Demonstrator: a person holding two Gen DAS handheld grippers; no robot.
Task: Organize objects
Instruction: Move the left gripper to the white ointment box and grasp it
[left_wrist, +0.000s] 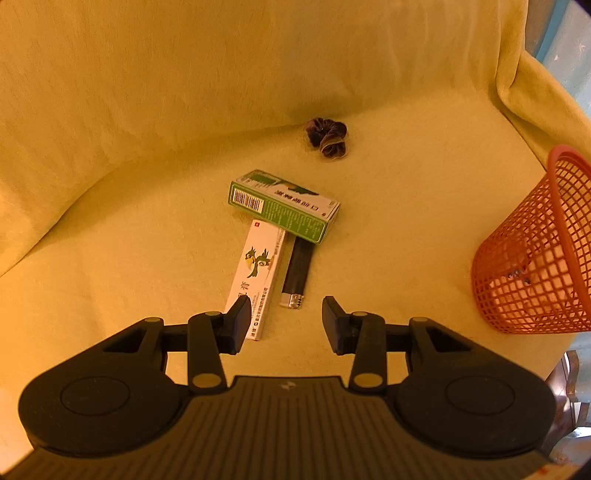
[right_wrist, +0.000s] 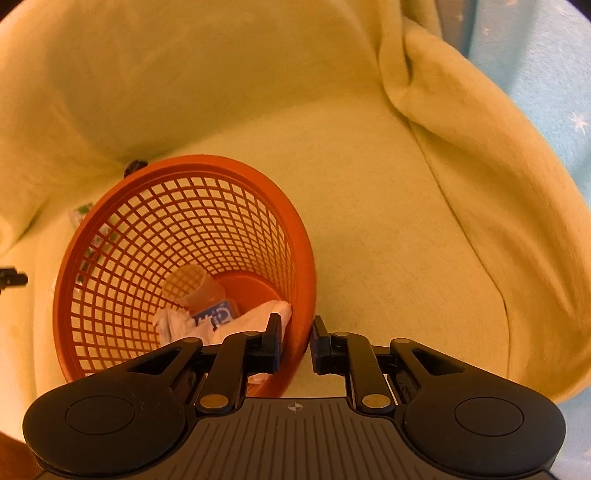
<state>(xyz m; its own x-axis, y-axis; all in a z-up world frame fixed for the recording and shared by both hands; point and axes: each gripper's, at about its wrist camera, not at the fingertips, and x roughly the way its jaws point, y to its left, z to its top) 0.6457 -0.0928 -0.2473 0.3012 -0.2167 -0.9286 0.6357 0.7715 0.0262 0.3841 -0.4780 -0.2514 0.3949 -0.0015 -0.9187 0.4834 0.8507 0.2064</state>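
Your left gripper is open w/ nothing between the jaws, hovering just near the lighter and the white box, which lie side by side on the yellow cloth. The green box lies across their far ends; the scrunchie sits farther back. Your right gripper clamps the near rim of the orange basket, one finger inside, one outside. In the basket: white cloth, cup, blue packet.
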